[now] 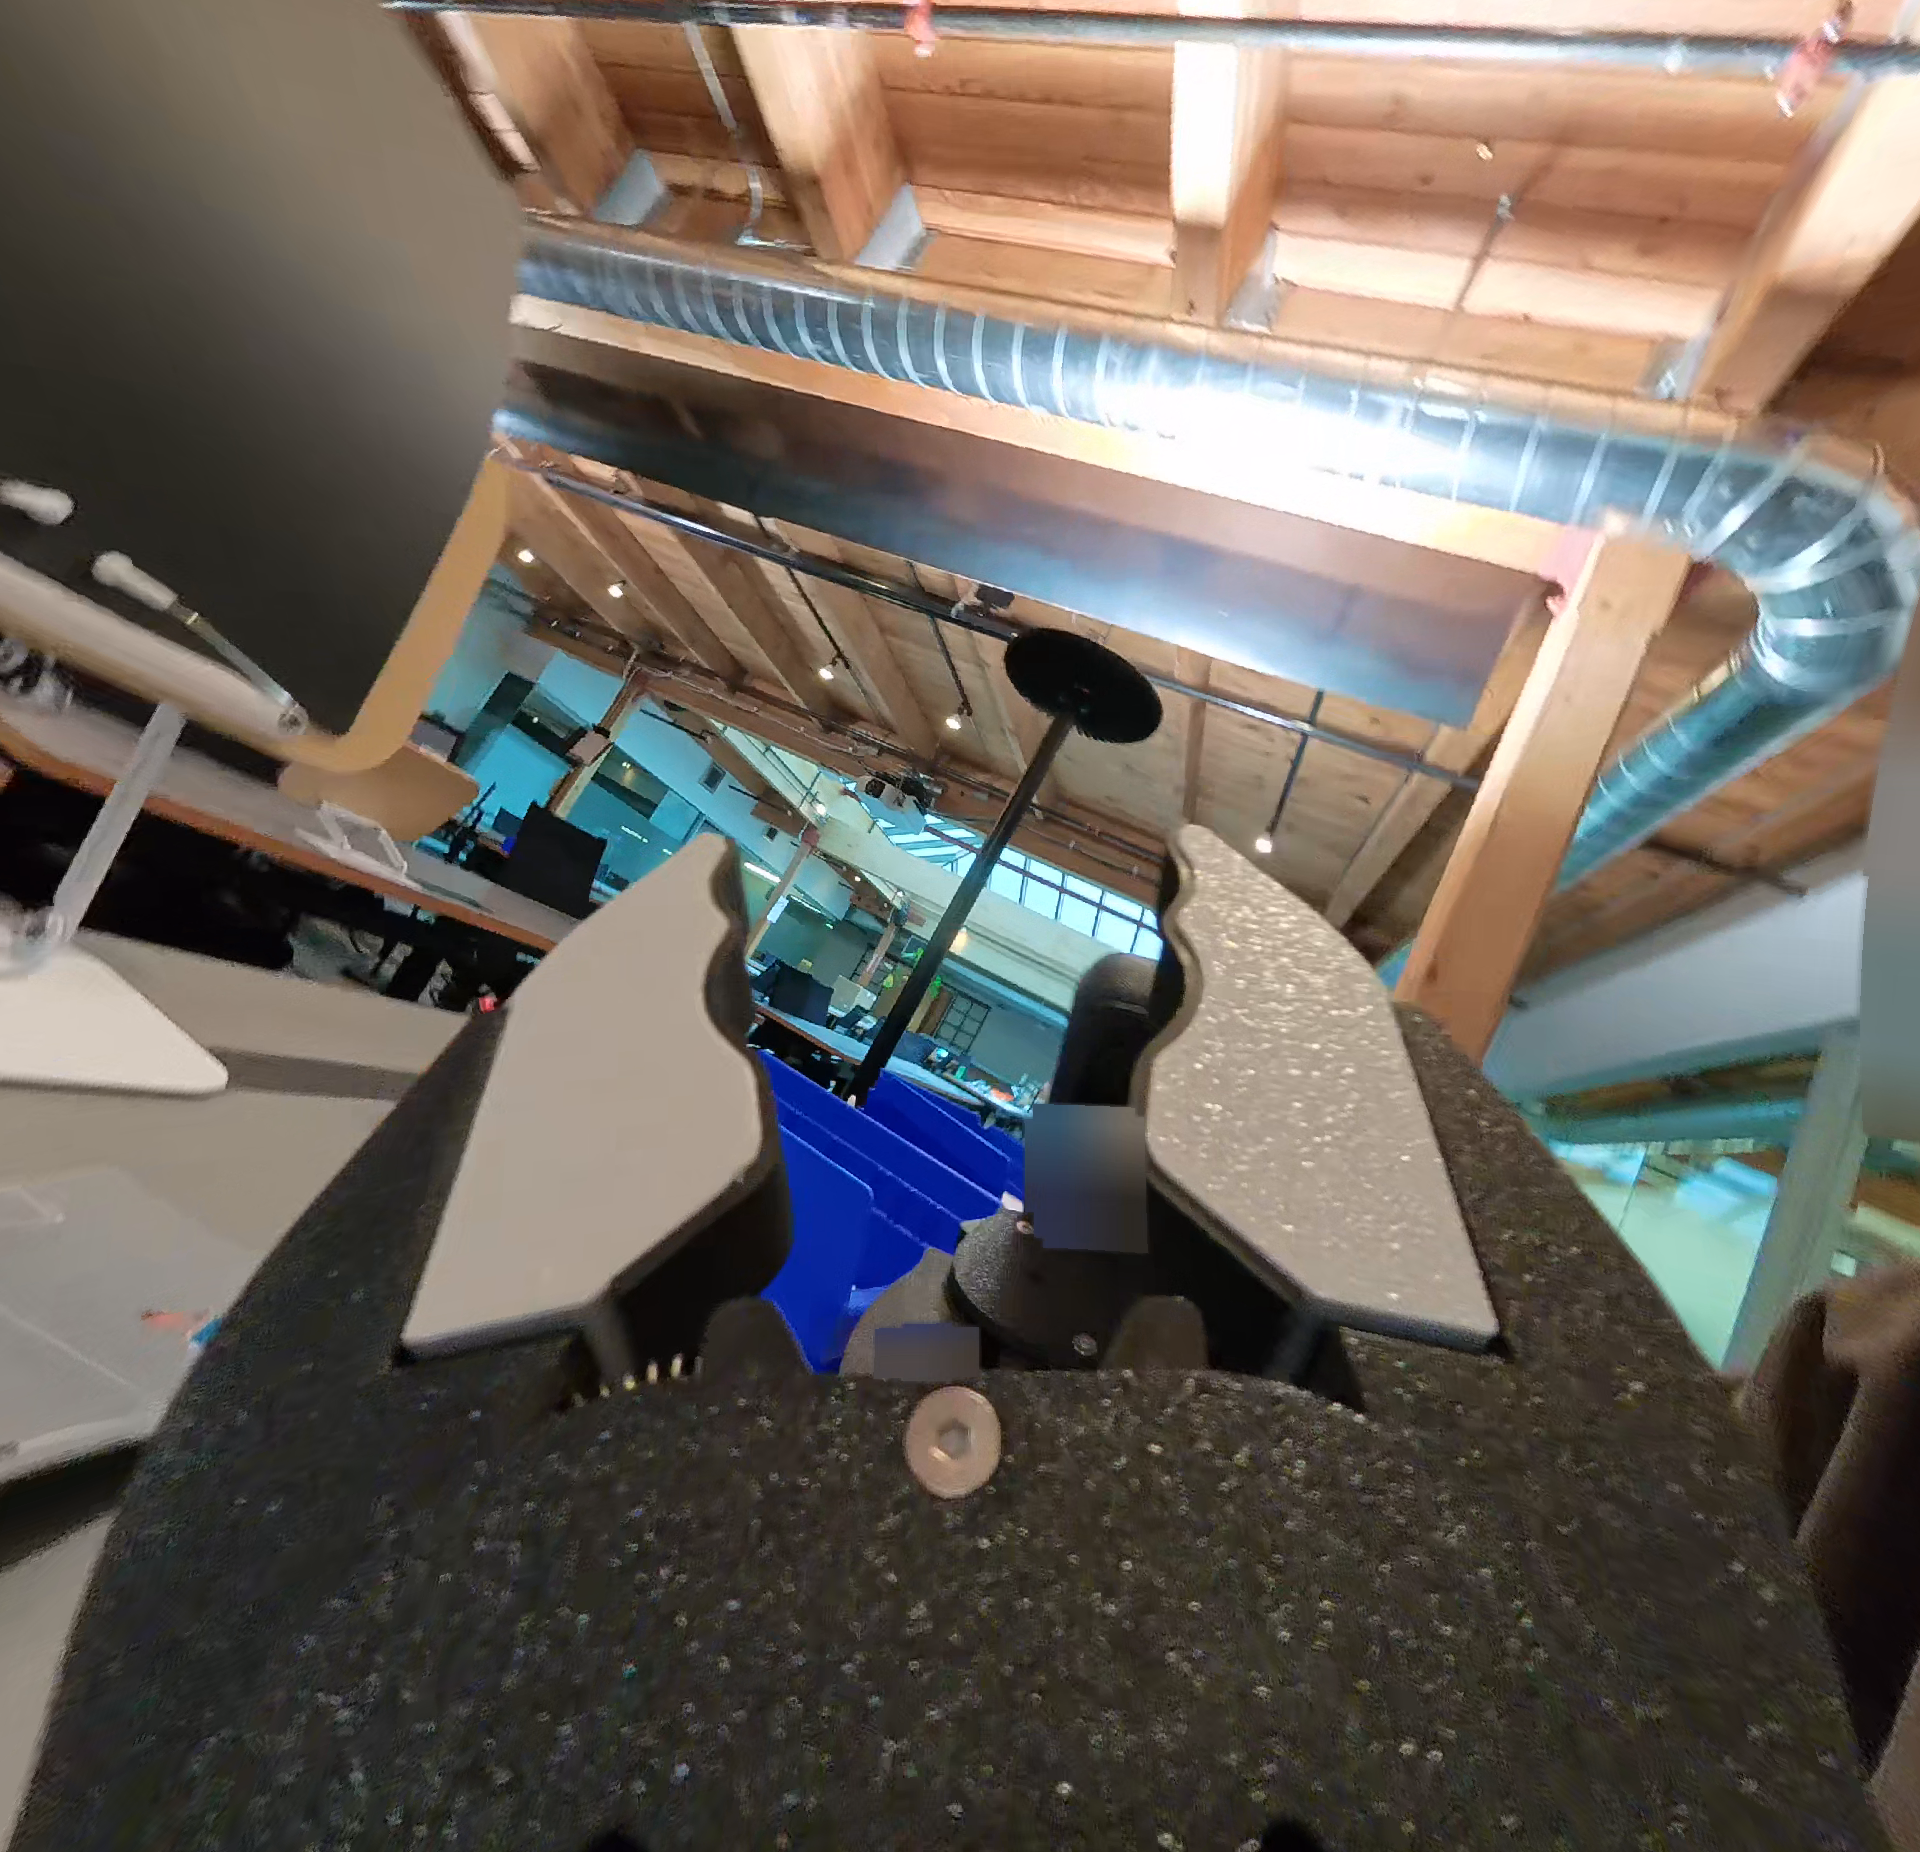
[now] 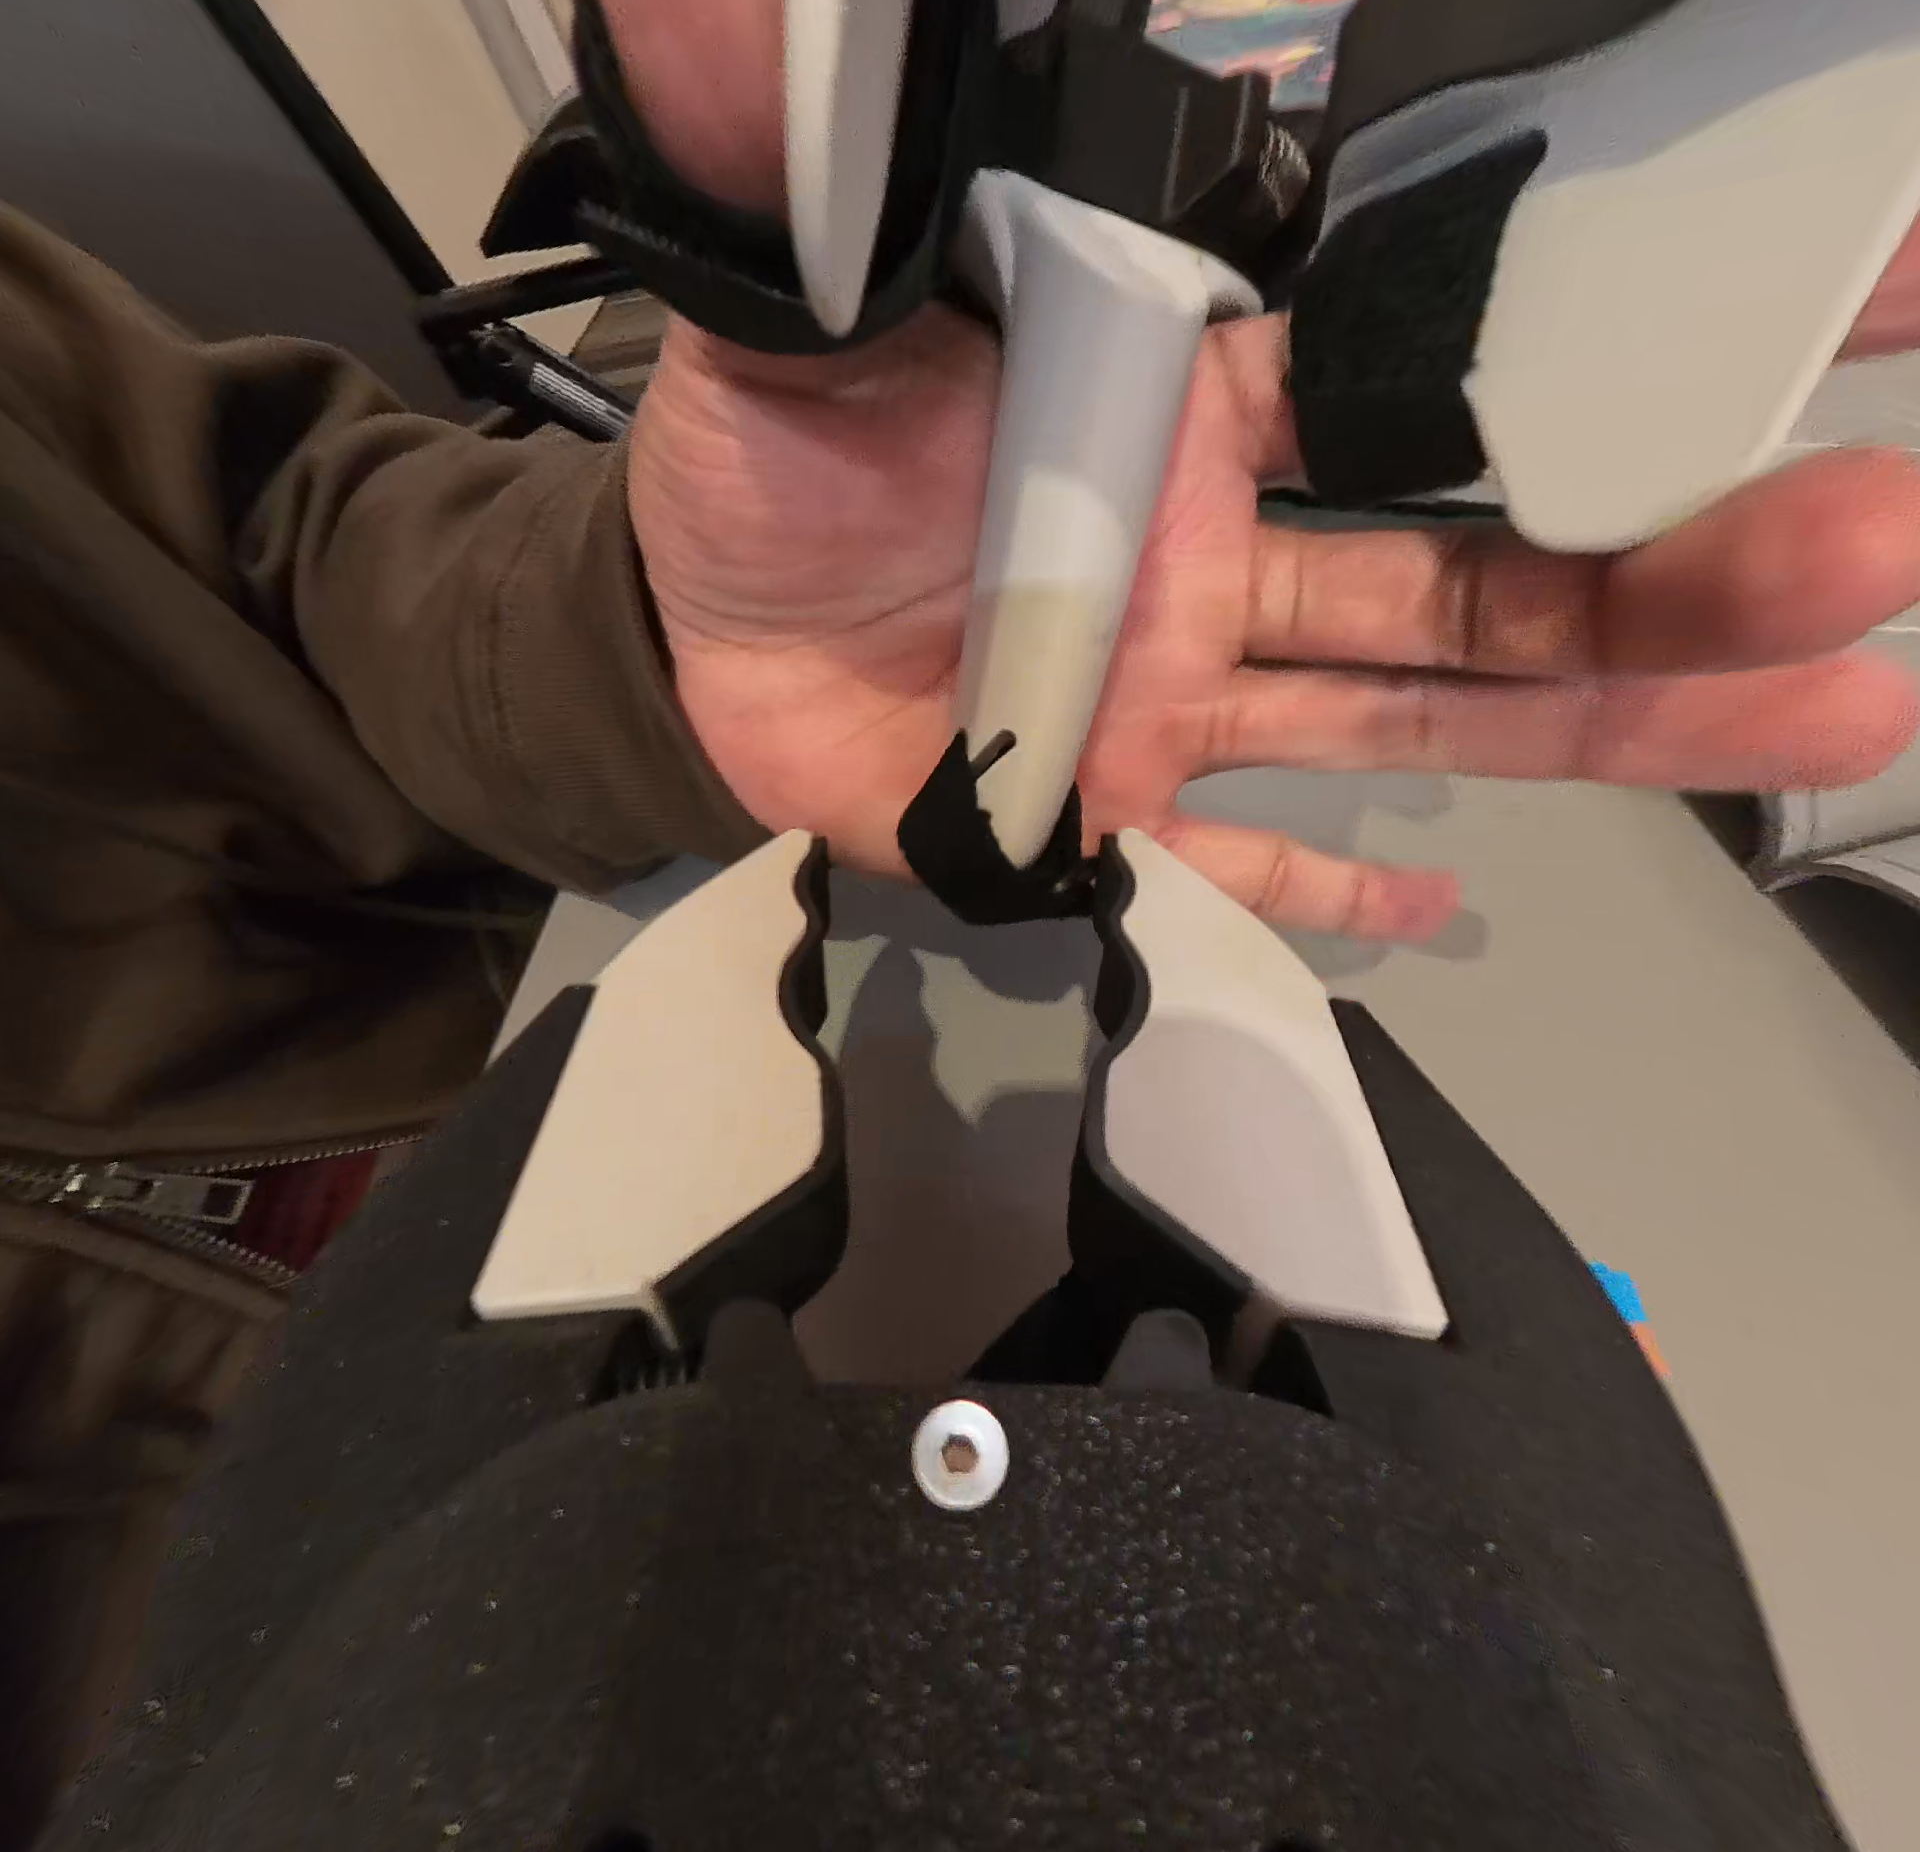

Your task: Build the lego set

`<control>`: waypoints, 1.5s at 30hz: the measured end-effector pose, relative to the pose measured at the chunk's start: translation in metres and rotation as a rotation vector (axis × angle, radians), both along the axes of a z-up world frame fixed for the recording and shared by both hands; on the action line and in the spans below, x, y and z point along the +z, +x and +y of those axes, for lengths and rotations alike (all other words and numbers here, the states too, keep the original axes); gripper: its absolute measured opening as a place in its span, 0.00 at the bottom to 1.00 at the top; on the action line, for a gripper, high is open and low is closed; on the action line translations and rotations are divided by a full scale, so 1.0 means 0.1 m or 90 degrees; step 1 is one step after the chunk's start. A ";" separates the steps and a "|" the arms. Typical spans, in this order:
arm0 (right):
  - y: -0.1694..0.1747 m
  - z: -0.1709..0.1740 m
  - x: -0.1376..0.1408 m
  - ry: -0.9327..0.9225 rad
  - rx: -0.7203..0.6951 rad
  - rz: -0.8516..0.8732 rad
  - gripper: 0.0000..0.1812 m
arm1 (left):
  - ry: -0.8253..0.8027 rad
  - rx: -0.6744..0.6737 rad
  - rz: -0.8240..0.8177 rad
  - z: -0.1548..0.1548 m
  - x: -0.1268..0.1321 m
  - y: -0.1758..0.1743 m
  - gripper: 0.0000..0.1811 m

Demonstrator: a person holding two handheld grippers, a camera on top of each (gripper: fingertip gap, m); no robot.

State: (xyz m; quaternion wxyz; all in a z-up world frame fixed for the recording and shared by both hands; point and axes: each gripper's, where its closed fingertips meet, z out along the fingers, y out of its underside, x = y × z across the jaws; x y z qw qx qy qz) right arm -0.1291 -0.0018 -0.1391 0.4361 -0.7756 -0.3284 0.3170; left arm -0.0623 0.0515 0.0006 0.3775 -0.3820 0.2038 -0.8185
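Overhead, the left wrist view takes in a wooden beam ceiling [image 1: 1351, 192] with one silver duct [image 1: 1039, 368] bending down at the right edge. A dark monitor back [image 1: 208, 296] is cut off at the upper left. Under it a grey table [image 1: 156, 1127] carries a white stand base [image 1: 94, 1044], only partly seen.

The left gripper [image 1: 951, 846] has its two fingers spread wide, with nothing between them. Through the gap I see blue bins [image 1: 883, 1179] and one thin black rod topped by a disc [image 1: 1081, 680]. How many bins there are I cannot count, since the gripper body covers them.

In the right wrist view one open hand [image 2: 883, 576] in a brown sleeve [image 2: 312, 607] fills the middle, palm facing the camera, fingertips blurred and running off the right edge. Two pale prongs [image 2: 1039, 607] strapped at the wrist lie over it, and their upper parts are cut off.

The right gripper [image 2: 961, 846] is also spread, over bare grey tabletop [image 2: 1403, 1127]. One small black lego piece [image 2: 966, 867] sits at the lower prong's tip, against the right gripper's right fingertip. What actually holds the piece is hard to make out.
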 end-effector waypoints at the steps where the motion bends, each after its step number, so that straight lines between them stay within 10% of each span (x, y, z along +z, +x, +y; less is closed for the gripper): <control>1: -0.02 -0.02 0.02 -0.001 0.006 0.007 0.28 | 0.035 0.008 -0.009 -0.07 0.05 -0.04 0.36; 10: -0.12 -0.13 0.27 0.021 0.038 0.064 0.32 | 0.154 0.020 0.009 -0.35 0.36 -0.08 0.50; 14: -0.05 -0.05 0.34 0.054 0.000 0.083 0.29 | 0.089 0.043 -0.065 -0.15 0.44 -0.21 0.15; 21: 0.53 0.08 0.29 0.119 -0.131 -0.034 0.31 | 0.230 0.176 0.102 0.40 0.39 0.16 0.12; 26: 0.95 0.19 0.01 0.104 -0.201 -0.086 0.31 | 0.500 0.153 0.398 0.76 -0.08 0.92 0.33; 31: 1.20 0.25 -0.18 0.083 -0.236 -0.116 0.32 | 0.793 0.028 0.670 0.77 -1.14 1.39 0.47; 36: 1.29 0.27 -0.24 0.065 -0.241 -0.083 0.31 | 0.859 -0.106 0.818 0.64 -1.77 1.37 0.48; 45: 1.31 0.26 -0.25 0.040 -0.225 -0.044 0.29 | 0.845 -0.103 0.888 0.83 -1.95 1.33 0.46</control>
